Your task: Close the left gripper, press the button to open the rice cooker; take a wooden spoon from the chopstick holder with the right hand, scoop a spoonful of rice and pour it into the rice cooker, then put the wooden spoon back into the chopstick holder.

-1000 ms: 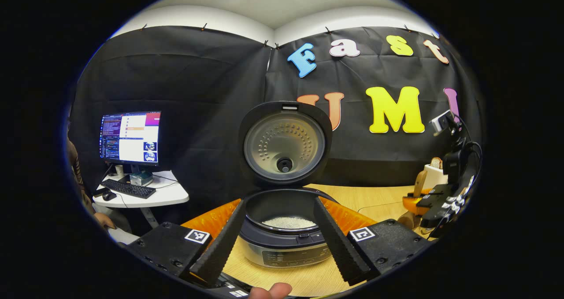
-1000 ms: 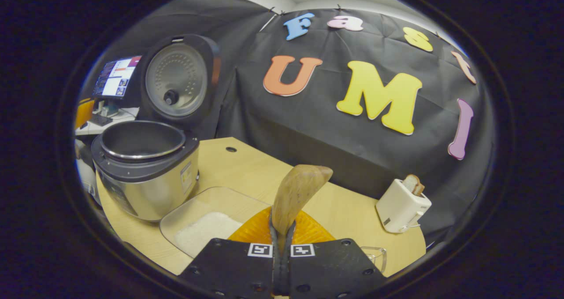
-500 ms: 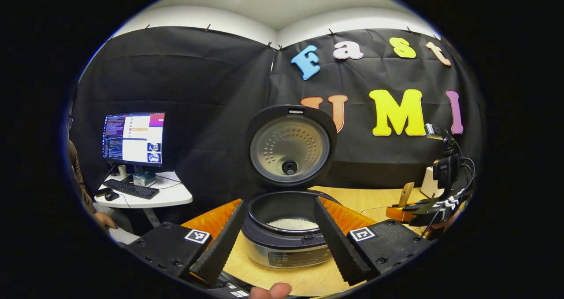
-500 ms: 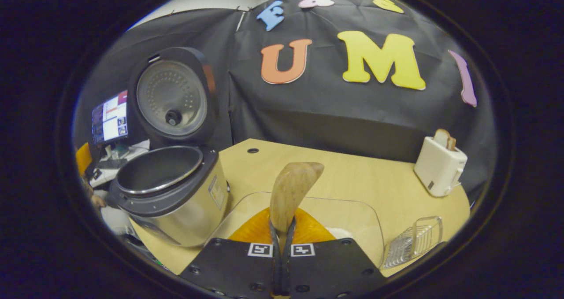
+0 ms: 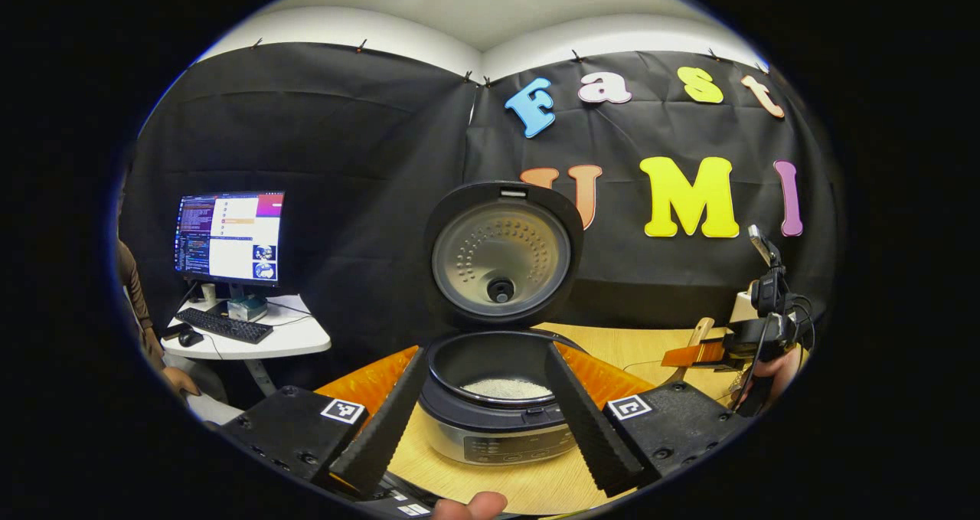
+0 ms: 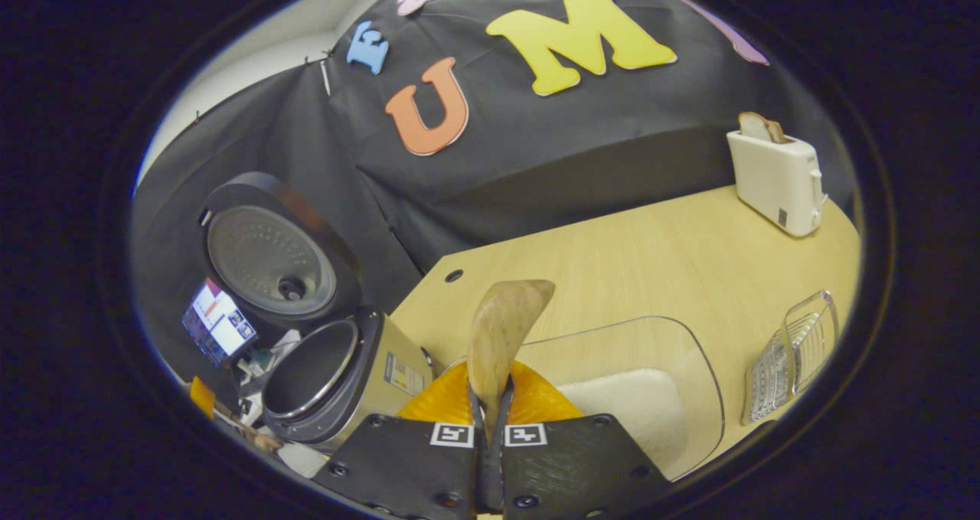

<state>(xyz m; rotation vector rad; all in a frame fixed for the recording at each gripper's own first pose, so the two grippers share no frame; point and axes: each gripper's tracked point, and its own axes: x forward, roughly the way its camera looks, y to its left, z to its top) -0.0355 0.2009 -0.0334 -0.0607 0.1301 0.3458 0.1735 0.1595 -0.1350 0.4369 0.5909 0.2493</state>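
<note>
The right gripper's [image 6: 490,420] fingers are pressed together on the handle of the spoon [image 6: 501,332], whose bowl stands up and forward, apparently empty; just beyond it lies the clear tray [image 6: 693,367] with its heap of rice [image 6: 628,405], and to the left the cooker [image 6: 337,374] sits with its lid [image 6: 268,256] thrown back. The left gripper's [image 5: 482,420] fingers are spread wide and hold nothing, framing the cooker's [image 5: 498,428] open pot, where a patch of rice [image 5: 505,387] lies on the bottom. A ribbed clear rack [image 6: 792,355] lies at the counter's [image 6: 658,260] right edge, and a toaster [image 6: 777,171] stands at the far corner. Rice in the pot suggests the scoop and pour are done, leaving the return to the chopstick holder; I cannot tell whether the clear rack serves as that holder. The view is strongly tilted, so the spoon is probably being swung sideways; the risk is the bowl clipping the tray rim or dragging through the rice. The hold sits low on a thin handle, so a knock could twist the spoon between the fingers and leave it misaligned for the slot.
</note>
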